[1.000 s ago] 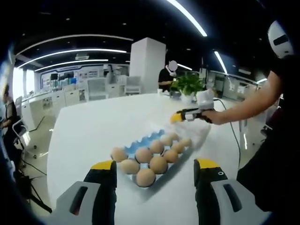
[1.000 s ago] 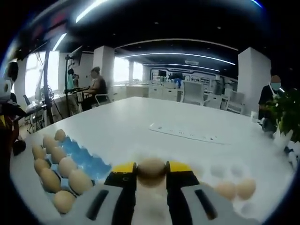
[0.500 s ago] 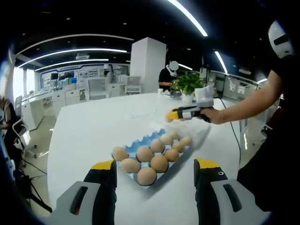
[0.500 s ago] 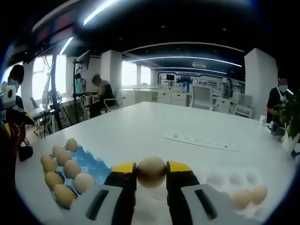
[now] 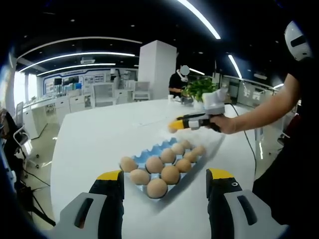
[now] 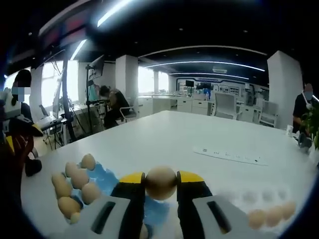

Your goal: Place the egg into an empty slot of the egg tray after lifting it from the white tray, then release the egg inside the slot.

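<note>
Firmly clamped: right tool (image 6: 161,183) grips egg (image 6: 161,182); left tool (image 5: 164,189) agape.

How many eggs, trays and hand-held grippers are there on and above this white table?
Eggs: 15 (11 in the blue egg tray, 3 in the white tray, 1 held egg in the right gripper jaws)
Trays: 2
Grippers: 2 (the left gripper has its jaws apart)
Total: 19
</note>
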The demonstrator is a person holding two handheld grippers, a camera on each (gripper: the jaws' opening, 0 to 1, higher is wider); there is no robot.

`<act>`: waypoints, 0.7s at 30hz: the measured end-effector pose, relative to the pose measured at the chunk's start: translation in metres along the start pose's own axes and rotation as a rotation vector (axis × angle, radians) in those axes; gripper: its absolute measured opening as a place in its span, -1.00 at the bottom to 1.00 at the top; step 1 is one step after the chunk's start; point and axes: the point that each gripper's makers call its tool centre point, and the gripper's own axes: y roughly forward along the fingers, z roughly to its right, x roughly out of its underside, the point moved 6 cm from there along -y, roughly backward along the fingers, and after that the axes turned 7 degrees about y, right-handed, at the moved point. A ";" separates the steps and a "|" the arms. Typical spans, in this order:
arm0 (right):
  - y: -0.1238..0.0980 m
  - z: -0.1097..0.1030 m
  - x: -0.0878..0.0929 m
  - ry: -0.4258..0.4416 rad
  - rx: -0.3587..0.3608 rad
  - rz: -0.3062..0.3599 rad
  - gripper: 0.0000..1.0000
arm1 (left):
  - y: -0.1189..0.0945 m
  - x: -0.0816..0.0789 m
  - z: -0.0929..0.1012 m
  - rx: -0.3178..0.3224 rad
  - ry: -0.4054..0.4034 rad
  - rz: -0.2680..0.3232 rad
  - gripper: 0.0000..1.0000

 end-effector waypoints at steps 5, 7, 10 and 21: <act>0.010 -0.017 -0.002 0.003 -0.031 0.003 -0.52 | 0.000 0.000 0.000 0.001 -0.001 0.002 0.34; 0.014 -0.024 -0.004 0.003 -0.045 0.003 -0.52 | -0.001 0.000 -0.001 -0.002 -0.002 0.002 0.34; 0.019 -0.031 -0.006 0.003 -0.063 0.005 -0.52 | -0.002 0.000 -0.002 -0.006 -0.004 0.003 0.34; 0.031 -0.053 -0.003 -0.002 -0.109 -0.011 -0.52 | -0.003 0.003 -0.004 -0.011 -0.009 -0.003 0.34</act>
